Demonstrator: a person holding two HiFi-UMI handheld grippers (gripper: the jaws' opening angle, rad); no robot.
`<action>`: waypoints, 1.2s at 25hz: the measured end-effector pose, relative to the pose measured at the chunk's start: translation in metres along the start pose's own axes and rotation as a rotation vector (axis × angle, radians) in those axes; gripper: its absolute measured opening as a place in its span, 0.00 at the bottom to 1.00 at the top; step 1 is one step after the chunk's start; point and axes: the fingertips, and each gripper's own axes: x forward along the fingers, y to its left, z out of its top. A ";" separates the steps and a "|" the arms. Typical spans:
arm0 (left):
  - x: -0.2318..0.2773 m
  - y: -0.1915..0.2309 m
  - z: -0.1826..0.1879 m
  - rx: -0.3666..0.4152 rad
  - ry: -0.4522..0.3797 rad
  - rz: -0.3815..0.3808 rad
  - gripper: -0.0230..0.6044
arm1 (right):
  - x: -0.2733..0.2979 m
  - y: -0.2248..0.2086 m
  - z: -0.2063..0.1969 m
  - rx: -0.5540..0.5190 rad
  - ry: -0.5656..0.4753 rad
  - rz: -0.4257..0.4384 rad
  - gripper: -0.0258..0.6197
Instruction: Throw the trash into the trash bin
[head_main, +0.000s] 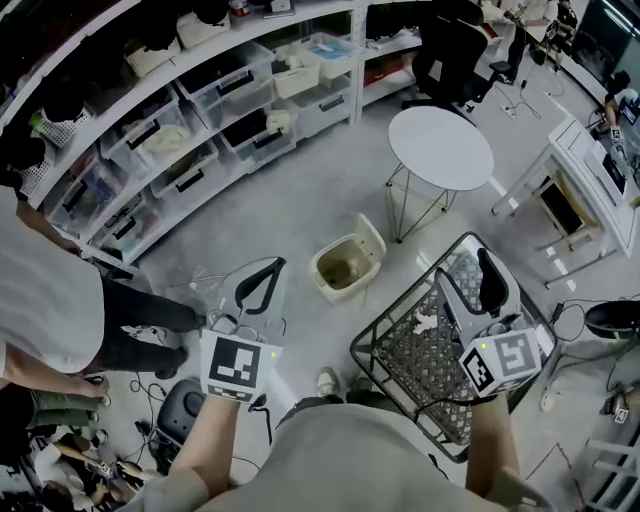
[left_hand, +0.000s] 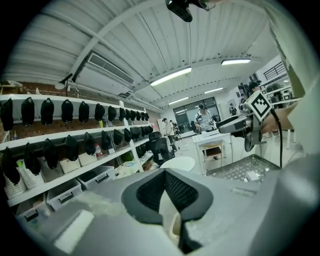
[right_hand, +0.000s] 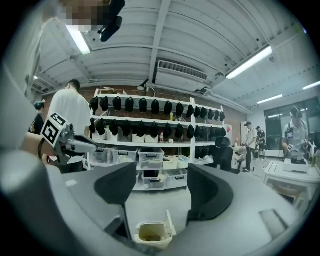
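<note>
The cream trash bin (head_main: 347, 268) stands open on the grey floor, its lid tipped back, with something brownish in its bottom (right_hand: 151, 234). My left gripper (head_main: 268, 266) hangs left of the bin, and its black pads (left_hand: 150, 187) meet at the tips with nothing between them. My right gripper (head_main: 465, 265) is open and empty above the black wire-mesh tray (head_main: 370, 345). In the right gripper view the bin shows through the gap between its jaws (right_hand: 161, 180). A white crumpled piece of trash (head_main: 425, 322) lies on the mesh (left_hand: 235, 167), also visible in the left gripper view (left_hand: 252, 176).
A round white table (head_main: 440, 148) stands beyond the bin. Long shelves with clear storage boxes (head_main: 200, 110) run along the far left. A person (head_main: 40, 300) stands at the left edge. A white desk (head_main: 590, 170) is at the right, and cables lie on the floor (head_main: 150, 340).
</note>
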 end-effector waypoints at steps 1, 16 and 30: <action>0.007 -0.004 -0.004 -0.007 0.012 -0.014 0.04 | 0.003 -0.008 -0.012 0.013 0.018 -0.005 0.52; 0.122 -0.090 -0.087 -0.150 0.197 -0.231 0.04 | 0.010 -0.081 -0.253 0.214 0.384 -0.087 0.50; 0.153 -0.161 -0.192 -0.242 0.418 -0.372 0.04 | -0.018 -0.076 -0.457 0.342 0.775 -0.095 0.45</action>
